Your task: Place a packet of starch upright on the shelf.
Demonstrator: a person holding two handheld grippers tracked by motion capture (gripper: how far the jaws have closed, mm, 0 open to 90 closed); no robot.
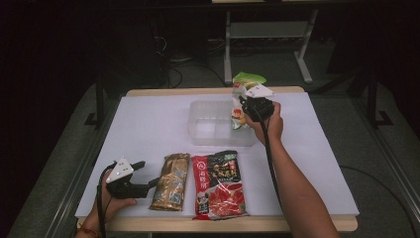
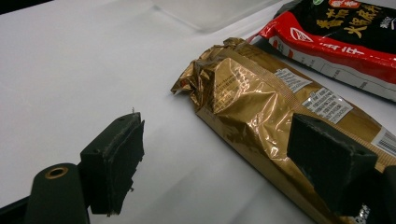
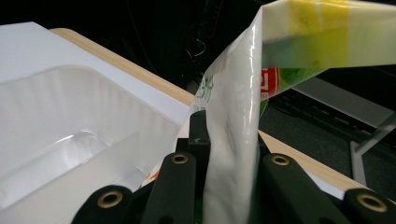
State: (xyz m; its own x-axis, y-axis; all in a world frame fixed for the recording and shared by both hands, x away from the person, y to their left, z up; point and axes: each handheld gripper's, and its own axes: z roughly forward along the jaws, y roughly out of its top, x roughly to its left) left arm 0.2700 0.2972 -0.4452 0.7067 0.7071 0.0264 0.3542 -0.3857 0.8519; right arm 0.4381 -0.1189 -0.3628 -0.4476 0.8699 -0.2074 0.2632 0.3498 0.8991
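Observation:
My right gripper [image 1: 247, 101] is shut on a white and green snack bag [image 1: 243, 85], held upright over the right end of a clear plastic container [image 1: 198, 130]. In the right gripper view the bag [image 3: 233, 116] stands pinched between the two black jaws, with the container [image 3: 60, 135] to their left. My left gripper [image 1: 148, 174] rests near the table's front left with its jaws open. Its fingers [image 2: 116, 158] straddle the near end of a gold foil packet [image 2: 252, 102], one pad over the packet, not pressing it. A red and black pouch [image 1: 220, 183] lies right of the gold packet [image 1: 171, 181].
A white sheet covers the table [image 1: 148, 124], with wooden edges at front and back. Dark floor, cables and white table legs [image 1: 304, 54] lie beyond the far edge. The container has a divider inside.

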